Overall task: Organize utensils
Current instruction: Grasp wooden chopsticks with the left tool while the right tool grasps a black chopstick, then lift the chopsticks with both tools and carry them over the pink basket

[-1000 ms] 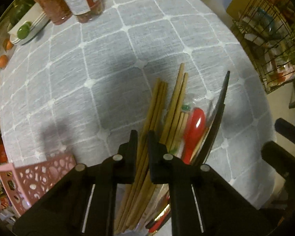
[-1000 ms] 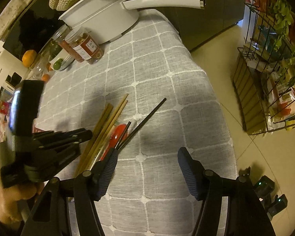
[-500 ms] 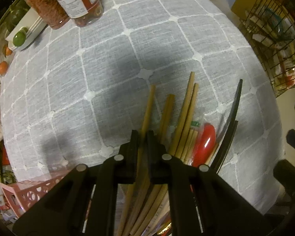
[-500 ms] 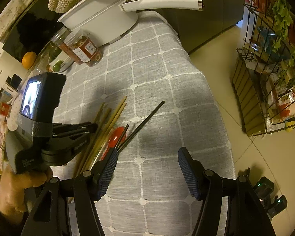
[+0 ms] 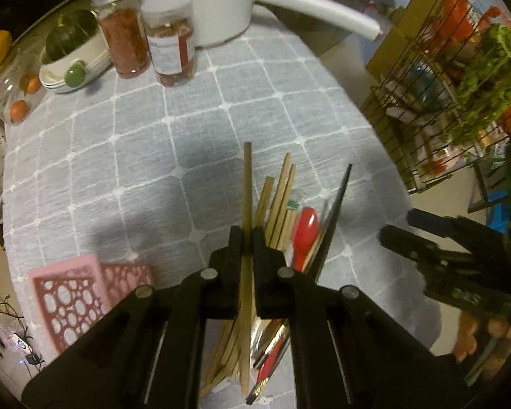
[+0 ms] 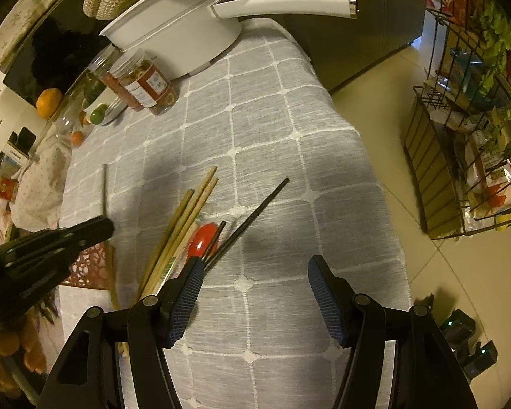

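My left gripper [image 5: 247, 238] is closing its jaws on a single wooden chopstick [image 5: 247, 187], its pads pressing on it; the stick is lifted above the pile and points away. In the right wrist view the chopstick [image 6: 104, 187] stands up from the left gripper [image 6: 98, 226]. Beneath it on the grey checked cloth lie several wooden chopsticks [image 5: 279, 201], a red spoon [image 5: 305, 228] and black chopsticks [image 5: 337, 204]. My right gripper [image 6: 255, 293] is open over bare cloth just right of the pile, with nothing between its fingers. A pink perforated basket [image 5: 75, 296] sits at the left.
At the far end of the table stand a white pot with a long handle [image 6: 173, 34], two jars [image 5: 170, 51] and a bowl with fruit [image 5: 71, 64]. A wire rack [image 5: 443, 78] stands on the floor beyond the table's right edge [image 6: 385, 204].
The left gripper has closed on one wooden chopstick and lifted it out of the pile, rising and tilting so the far end of the table shows. The right gripper has stayed still.
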